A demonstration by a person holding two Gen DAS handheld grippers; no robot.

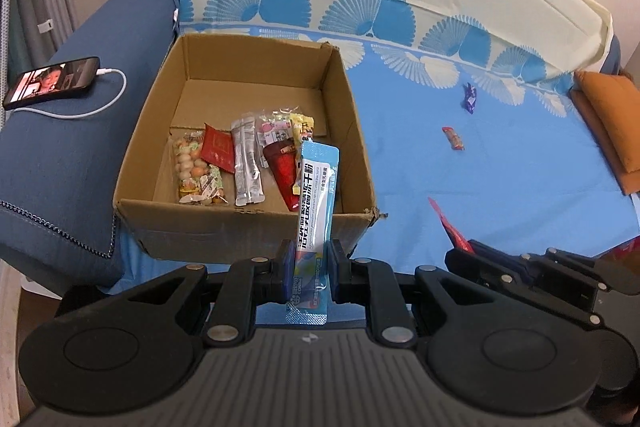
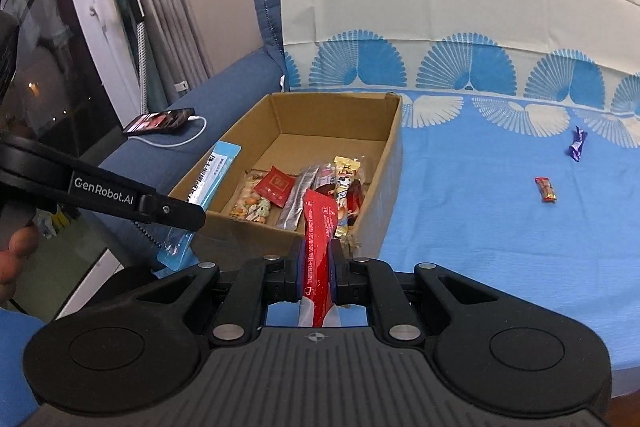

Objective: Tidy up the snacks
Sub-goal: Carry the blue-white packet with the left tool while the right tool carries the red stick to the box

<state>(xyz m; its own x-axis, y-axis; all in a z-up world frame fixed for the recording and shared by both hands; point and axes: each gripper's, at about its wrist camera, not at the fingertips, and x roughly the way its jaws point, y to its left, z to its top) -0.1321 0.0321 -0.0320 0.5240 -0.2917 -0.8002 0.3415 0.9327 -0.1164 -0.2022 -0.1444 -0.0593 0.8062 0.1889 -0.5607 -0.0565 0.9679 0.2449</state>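
Clamping a blue sachet [image 1: 316,211] between its two pads, the left gripper [image 1: 311,263] is holding the packet upright, long axis running straight away from the tool, top end reaching over the near wall of the cardboard box [image 1: 240,227] just ahead. The jaws are drawn in to the width of the packet and pressing on its lower part, with the bottom seal hanging back toward the gripper body. In the right wrist view the same sachet [image 2: 212,179] is showing at the left, tilted and poised beside the box's near left corner.

The right gripper [image 2: 316,267] is squeezing a red stick packet [image 2: 318,247] in the same way — jaws closed on its middle, long axis pointing forward and slightly left toward the box [image 2: 384,187], its far tip overlapping the near wall. From the left wrist view, the right gripper [image 1: 464,251] is sitting off to the right and a little ahead, with the red packet's tip [image 1: 448,227] sticking out of it.

Inside the box, ahead of both tools, several snacks are lying — a bag of mixed nuts [image 1: 196,171], a red square packet [image 1: 218,149], silver sticks [image 1: 246,159]. Farther ahead and to the right, on the blue bedsheet [image 1: 500,167], a small red candy [image 1: 453,138] and a purple wrapper [image 1: 470,98] are lying apart from each other. A phone [image 1: 52,82] on a white cable is resting on the blue armrest [image 1: 60,155] to the left of the box
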